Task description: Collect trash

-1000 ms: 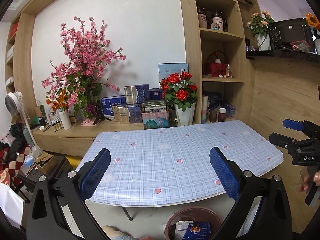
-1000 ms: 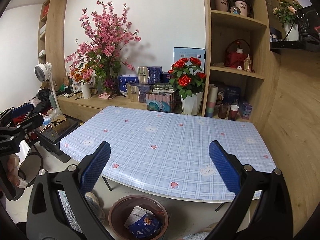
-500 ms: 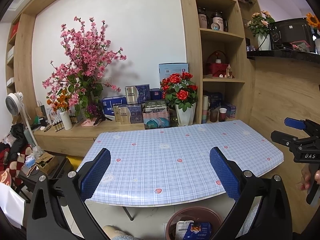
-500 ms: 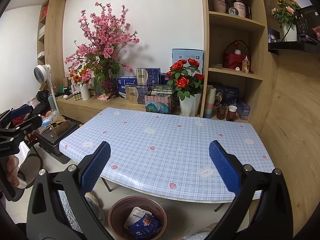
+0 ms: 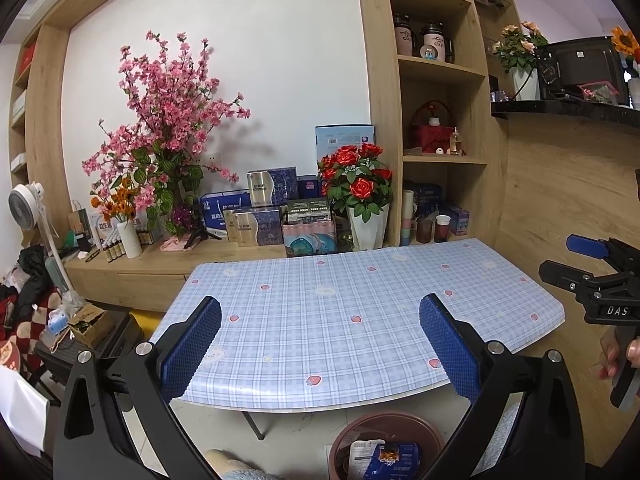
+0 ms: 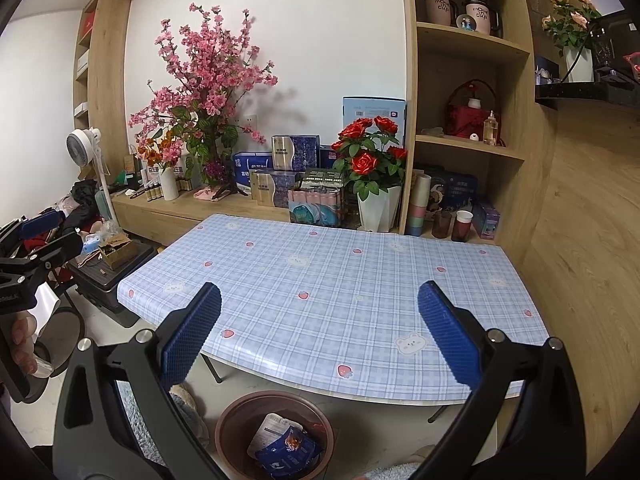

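Trash bin (image 6: 276,436): set below the table (image 6: 320,280) edge, wrappers (image 6: 286,446) held inside; left gripper (image 5: 320,344) and right gripper (image 6: 320,340) kept above it, jaws wide, nothing gripped.

A bin (image 6: 276,436) holding wrappers (image 6: 286,446) sits on the floor before the table (image 6: 332,292).

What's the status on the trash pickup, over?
Left gripper open, empty. Right gripper open, empty. Wrappers already in the brown bin on the floor below the table; no trash visible on the tabletop. Nothing in the way.
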Demonstrator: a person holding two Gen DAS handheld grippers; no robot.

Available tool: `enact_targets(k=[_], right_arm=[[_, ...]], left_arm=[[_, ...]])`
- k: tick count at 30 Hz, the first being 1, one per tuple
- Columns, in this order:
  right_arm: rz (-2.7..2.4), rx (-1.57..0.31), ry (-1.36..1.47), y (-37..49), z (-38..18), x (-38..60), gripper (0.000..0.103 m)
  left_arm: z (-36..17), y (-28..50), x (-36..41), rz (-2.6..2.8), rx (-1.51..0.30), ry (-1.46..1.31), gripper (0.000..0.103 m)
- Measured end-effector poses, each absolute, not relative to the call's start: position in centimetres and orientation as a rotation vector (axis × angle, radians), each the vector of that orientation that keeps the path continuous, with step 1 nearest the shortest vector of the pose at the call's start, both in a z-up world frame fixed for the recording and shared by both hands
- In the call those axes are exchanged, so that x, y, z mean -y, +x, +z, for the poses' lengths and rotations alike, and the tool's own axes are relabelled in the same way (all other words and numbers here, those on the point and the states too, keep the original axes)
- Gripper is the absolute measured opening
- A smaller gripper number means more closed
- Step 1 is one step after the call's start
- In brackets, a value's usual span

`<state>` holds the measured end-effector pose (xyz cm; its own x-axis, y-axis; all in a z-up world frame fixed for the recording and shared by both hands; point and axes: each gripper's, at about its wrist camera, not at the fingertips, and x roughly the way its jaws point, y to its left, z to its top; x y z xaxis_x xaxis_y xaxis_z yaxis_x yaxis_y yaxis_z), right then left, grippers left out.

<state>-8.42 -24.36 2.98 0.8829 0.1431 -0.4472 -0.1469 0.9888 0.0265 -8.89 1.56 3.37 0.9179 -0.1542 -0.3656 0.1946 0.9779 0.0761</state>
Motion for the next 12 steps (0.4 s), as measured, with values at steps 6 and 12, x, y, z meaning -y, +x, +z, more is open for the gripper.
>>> enact_targets(k=[6, 12], right_arm=[[0.151, -0.465, -0.008, -8.39, 2.96, 24.33, 0.097], [0.151, -0.466, -0.008, -8.4, 2.96, 24.33, 0.097]], left_arm=[[3.39, -9.03, -1.55, -0.186, -0.368, 0.105, 0.097], [3.34, -9.07, -1.91, -0.177, -0.371, 0.095, 0.097]])
